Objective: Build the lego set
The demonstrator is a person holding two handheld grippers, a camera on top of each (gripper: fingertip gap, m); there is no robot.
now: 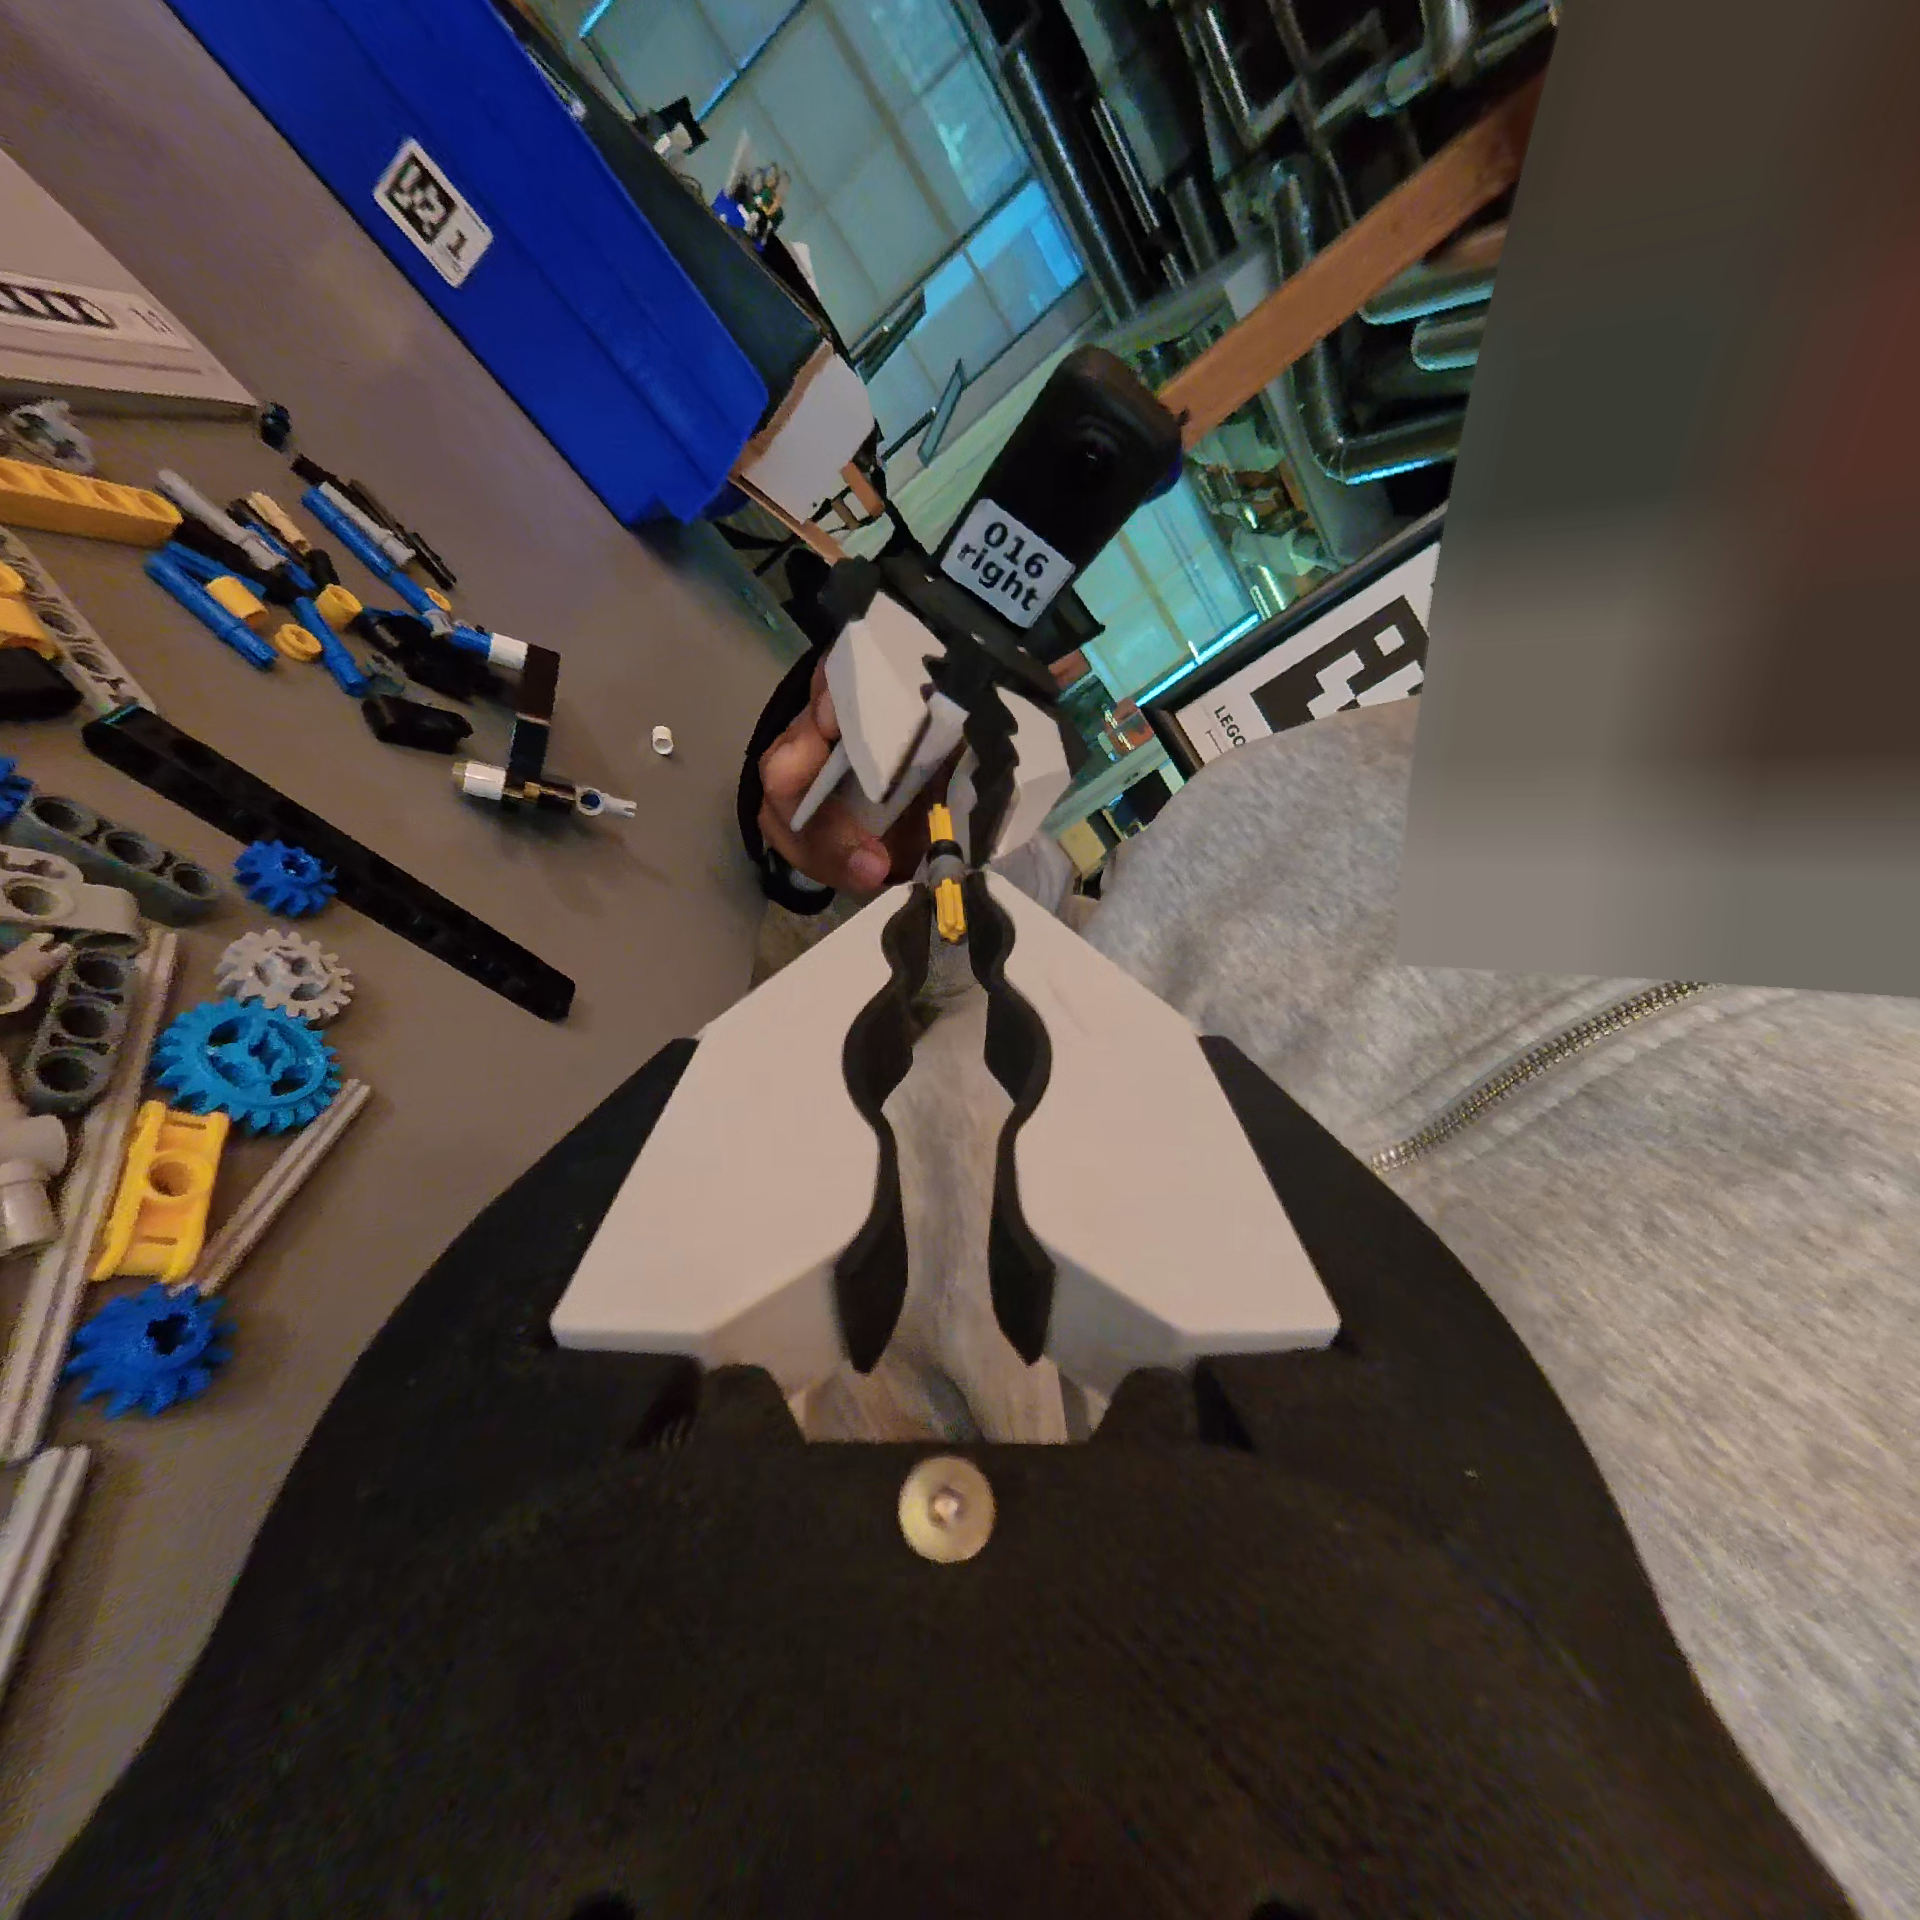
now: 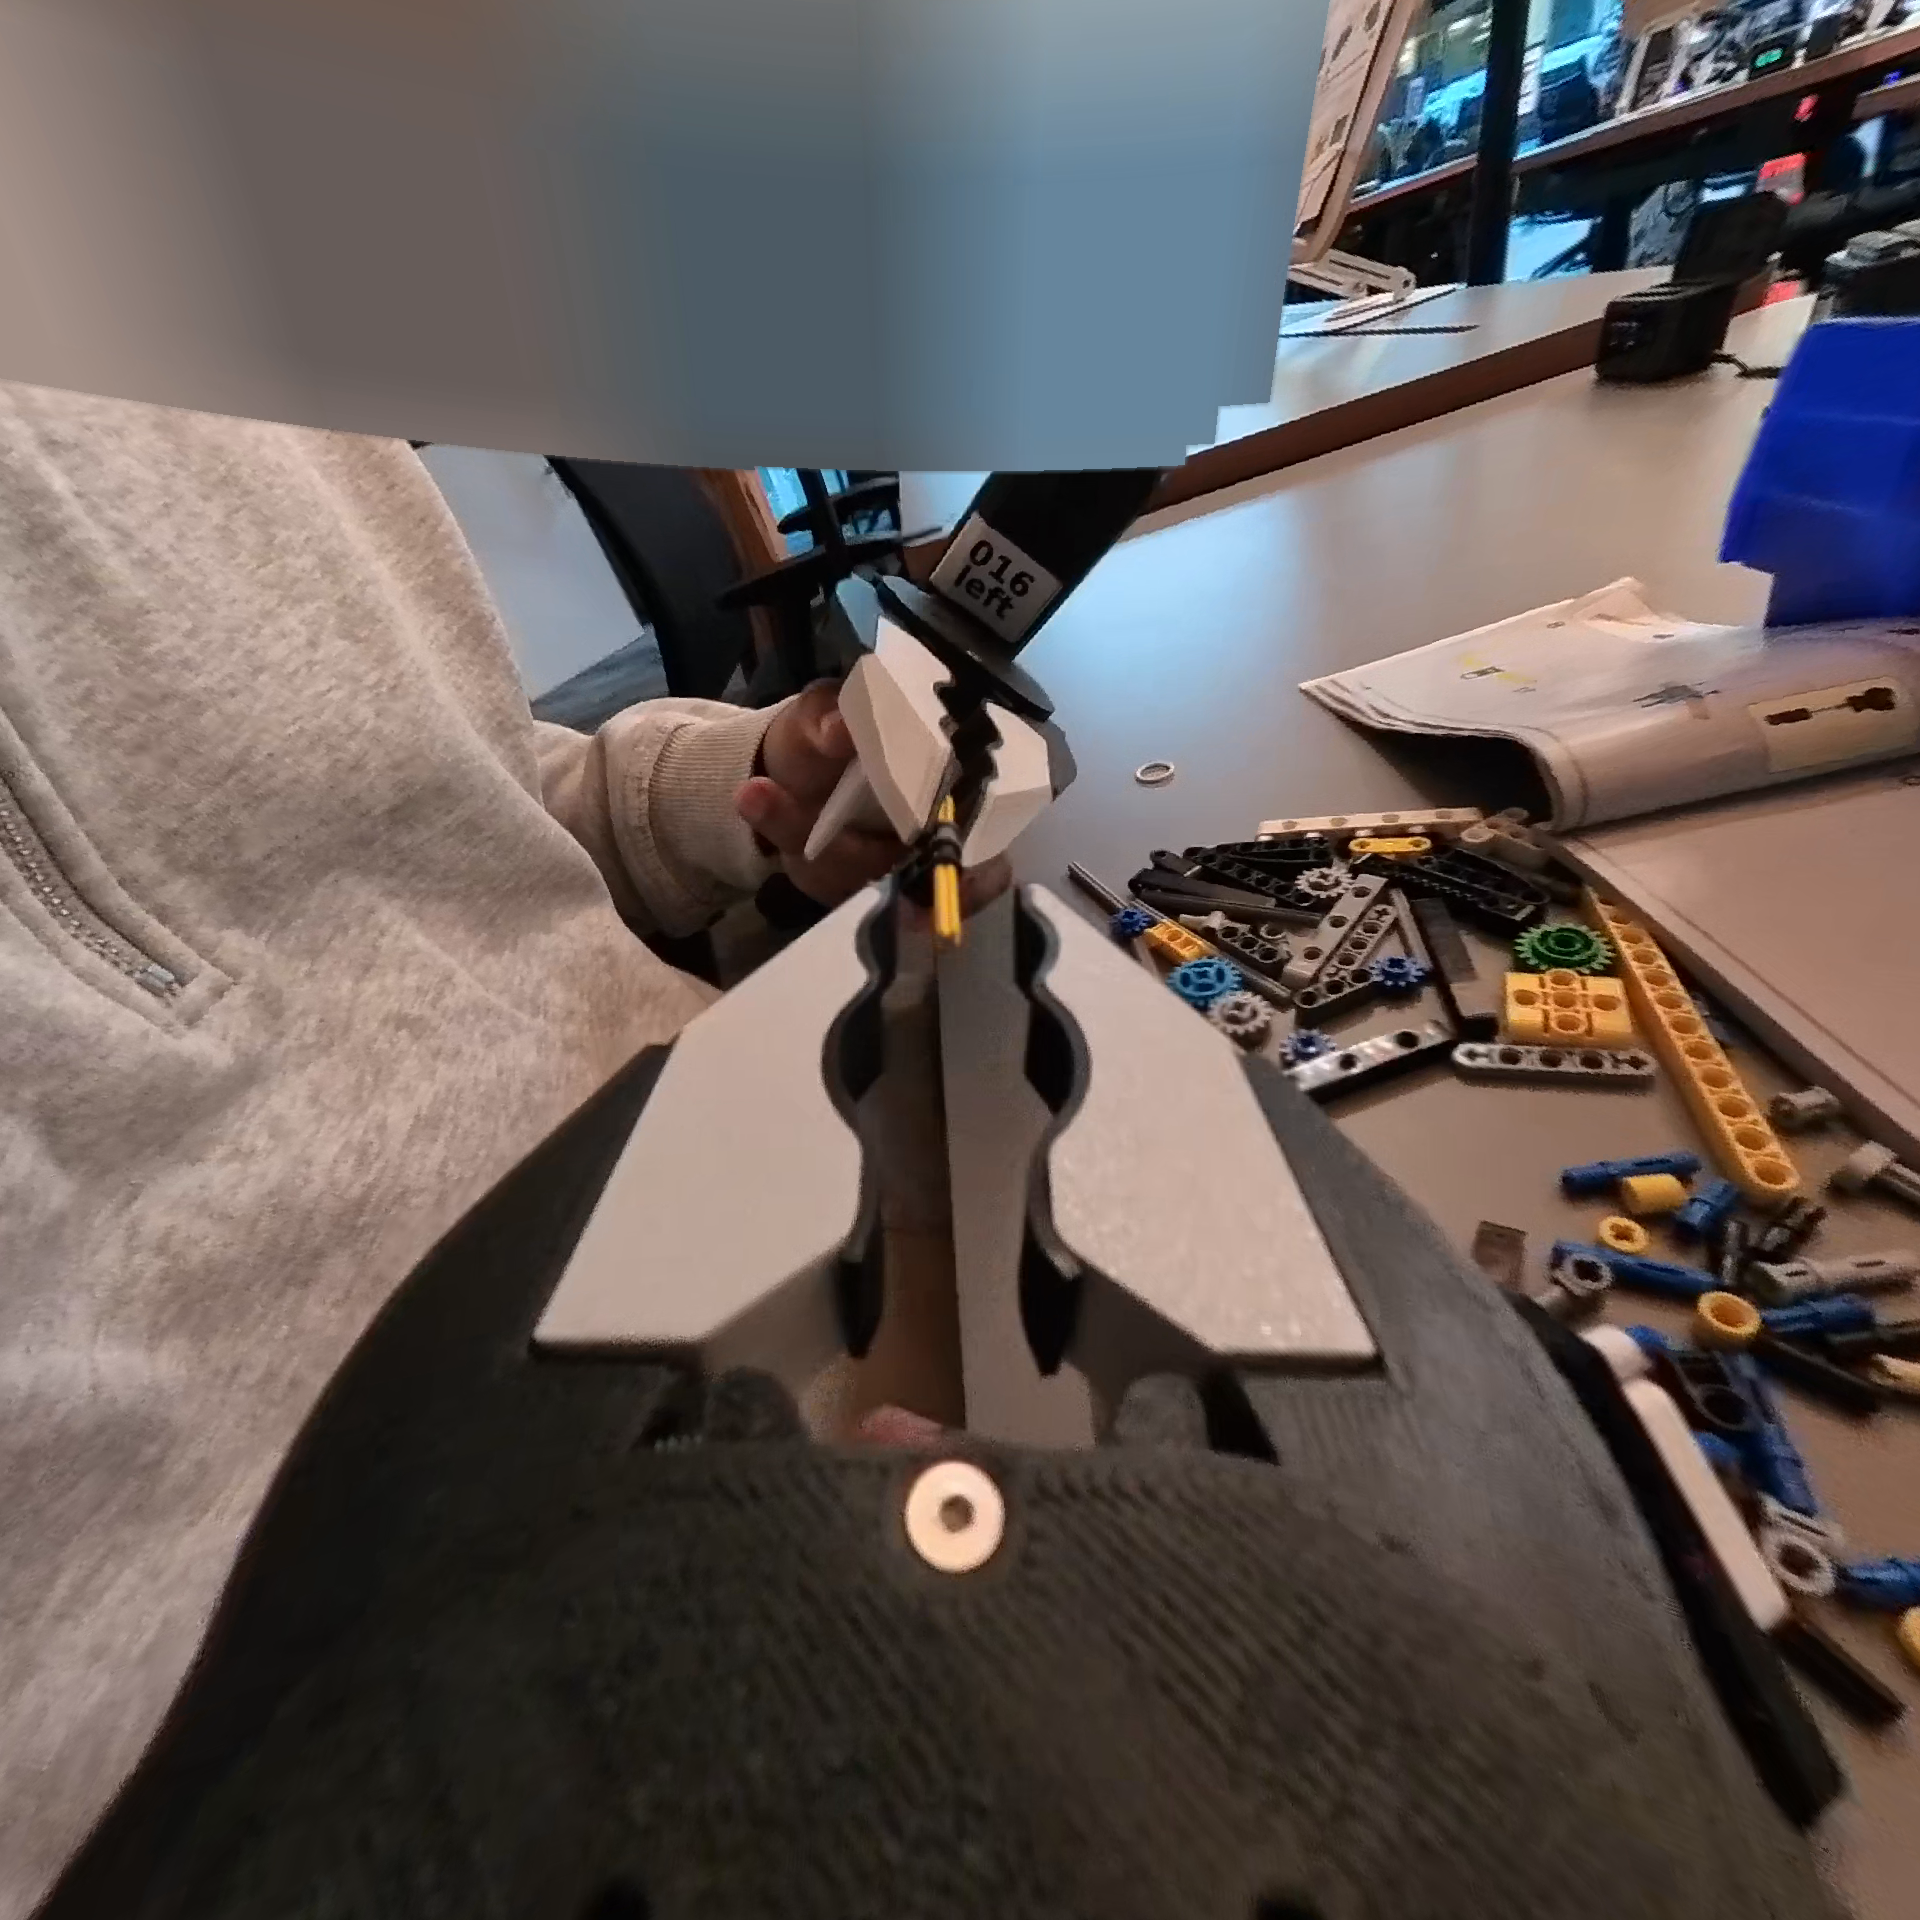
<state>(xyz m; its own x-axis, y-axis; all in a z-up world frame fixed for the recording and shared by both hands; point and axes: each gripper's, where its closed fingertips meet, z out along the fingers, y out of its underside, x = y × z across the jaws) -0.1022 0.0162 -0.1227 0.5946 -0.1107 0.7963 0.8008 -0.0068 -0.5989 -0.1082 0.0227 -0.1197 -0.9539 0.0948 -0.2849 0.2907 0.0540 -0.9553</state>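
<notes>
A small axle piece with yellow, grey and black sections (image 1: 943,871) is held in the air between both grippers, in front of a person's grey hoodie (image 1: 1558,1247). My left gripper (image 1: 943,906) is shut on its near yellow end. My right gripper (image 1: 961,821) shows farther off, gripping the other end. In the right wrist view, my right gripper (image 2: 951,914) is closed around the thin yellow and black piece (image 2: 943,894), with the left gripper (image 2: 951,821) just beyond it. The contact points are partly hidden by the pads.
Loose parts lie on the grey table (image 1: 582,914): blue gears (image 1: 246,1060), a long black beam (image 1: 322,862) and a long yellow beam (image 2: 1694,1049). There is also an instruction booklet (image 2: 1621,696) and a blue bin (image 1: 499,239). A small ring (image 2: 1155,772) lies apart. My left and right fingertips are right by each other.
</notes>
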